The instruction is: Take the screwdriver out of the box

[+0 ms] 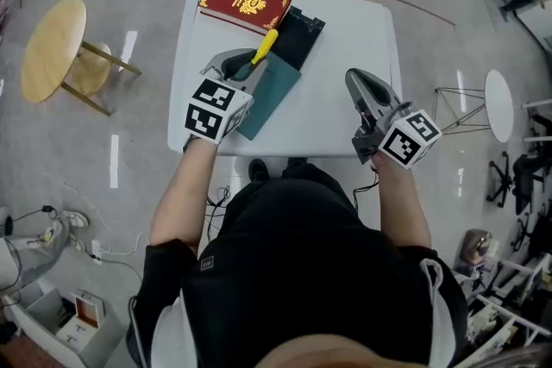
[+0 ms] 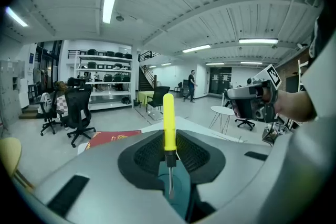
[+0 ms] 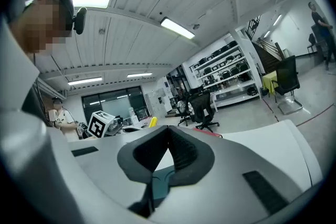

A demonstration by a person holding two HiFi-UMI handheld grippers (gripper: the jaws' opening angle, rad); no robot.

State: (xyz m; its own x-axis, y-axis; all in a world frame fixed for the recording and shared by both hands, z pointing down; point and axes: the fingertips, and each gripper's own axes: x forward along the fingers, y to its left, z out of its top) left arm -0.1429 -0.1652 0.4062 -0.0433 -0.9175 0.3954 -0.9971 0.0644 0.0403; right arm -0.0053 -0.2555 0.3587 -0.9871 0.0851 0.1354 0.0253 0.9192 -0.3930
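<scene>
1. Head view: mounted above the person, it faces steeply down and takes in the worktop (image 1: 345, 56), the left gripper (image 1: 244, 67) and the right gripper (image 1: 360, 86).
2. Left gripper view: close behind its own jaws, facing nearly level across the room. It shares the right gripper with the head view.
3. Right gripper view: close behind its own jaws, nearly level. It shares the left gripper's marker cube (image 3: 100, 123) with the head view.

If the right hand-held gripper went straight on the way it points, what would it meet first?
Nothing close, it seems: the right hand-held gripper points across bare white table, the black box off to its left. Its height is unclear.
</scene>
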